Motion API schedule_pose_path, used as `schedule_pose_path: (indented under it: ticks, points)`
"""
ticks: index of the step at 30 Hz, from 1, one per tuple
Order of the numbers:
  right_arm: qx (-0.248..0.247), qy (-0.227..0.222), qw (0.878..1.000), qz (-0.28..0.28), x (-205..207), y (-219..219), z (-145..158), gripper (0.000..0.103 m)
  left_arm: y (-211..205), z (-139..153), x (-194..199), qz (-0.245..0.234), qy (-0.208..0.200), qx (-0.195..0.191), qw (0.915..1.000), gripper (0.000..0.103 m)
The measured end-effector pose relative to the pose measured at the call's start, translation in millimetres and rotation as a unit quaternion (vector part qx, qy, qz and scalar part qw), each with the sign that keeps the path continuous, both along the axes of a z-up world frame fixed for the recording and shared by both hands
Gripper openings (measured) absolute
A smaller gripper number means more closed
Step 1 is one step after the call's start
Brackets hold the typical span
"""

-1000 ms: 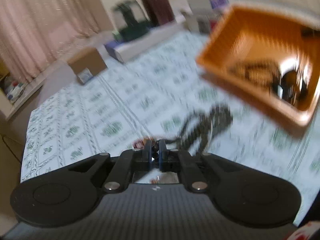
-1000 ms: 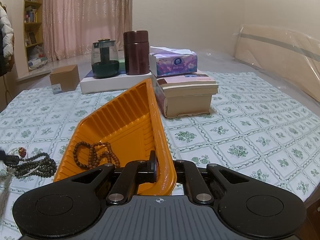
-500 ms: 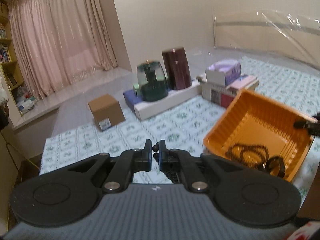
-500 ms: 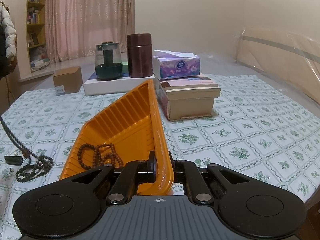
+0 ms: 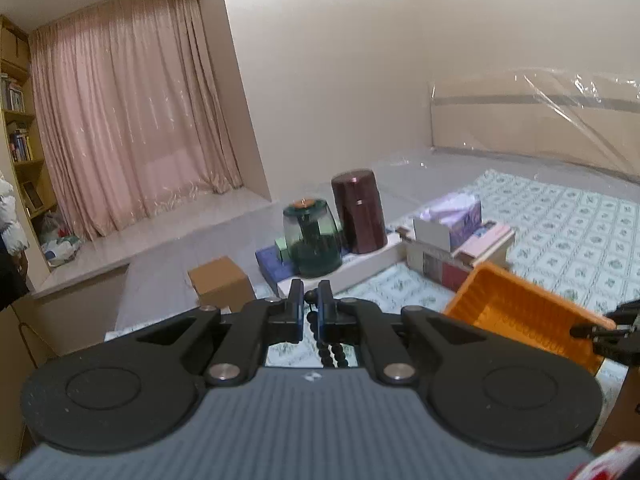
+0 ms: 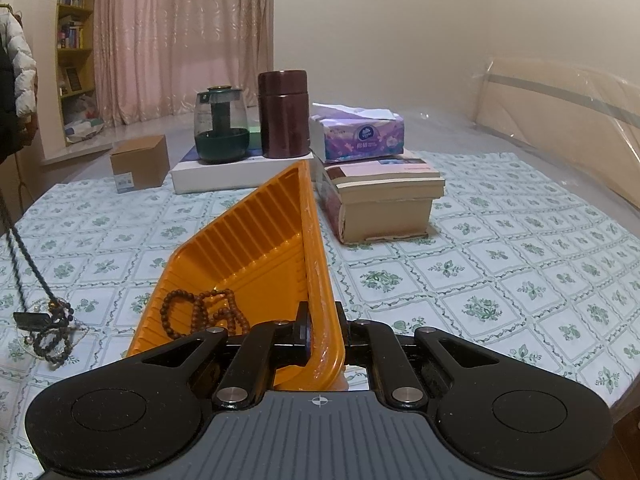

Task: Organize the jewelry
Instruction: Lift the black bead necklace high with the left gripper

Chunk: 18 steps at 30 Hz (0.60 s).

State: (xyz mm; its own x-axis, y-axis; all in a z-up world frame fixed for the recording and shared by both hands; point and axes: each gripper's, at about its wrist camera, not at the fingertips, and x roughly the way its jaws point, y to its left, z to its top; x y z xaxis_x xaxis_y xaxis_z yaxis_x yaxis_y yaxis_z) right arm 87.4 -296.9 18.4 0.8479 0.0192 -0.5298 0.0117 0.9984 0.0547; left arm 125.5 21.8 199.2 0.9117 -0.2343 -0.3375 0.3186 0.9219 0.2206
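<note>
My left gripper [image 5: 309, 304] is shut on a dark bead necklace [image 5: 328, 350], which hangs down from the fingers. In the right wrist view the necklace [image 6: 24, 264] stretches up at the far left, its lower end still coiled on the tablecloth. My right gripper [image 6: 320, 328] is shut on the near rim of the orange tray [image 6: 256, 248]. The tray also shows in the left wrist view [image 5: 520, 316]. A brown bead bracelet [image 6: 200, 316] lies inside the tray. A small black object [image 6: 30, 320] lies by the necklace's lower end.
A stack of books [image 6: 384, 204] with a purple tissue box [image 6: 360, 136] stands right of the tray. Behind are a white box [image 6: 240, 172] bearing a green glass pot [image 6: 220, 128] and a maroon canister [image 6: 284, 114]. A cardboard box [image 6: 140, 162] stands far left.
My left gripper has risen and tilted up, lifting the necklace so it hangs taut from the table. The right gripper has kept hold of the tray rim, nearly still.
</note>
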Motion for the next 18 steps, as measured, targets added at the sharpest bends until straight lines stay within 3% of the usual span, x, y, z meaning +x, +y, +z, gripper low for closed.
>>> schedule_pose_path:
  ticks: [18]
  points:
    - [0.0, -0.002, 1.0, 0.001, 0.3, 5.5, 3.6, 0.009, -14.4, 66.5, -5.8, -0.02, -0.061, -0.022, 0.9977, 0.005]
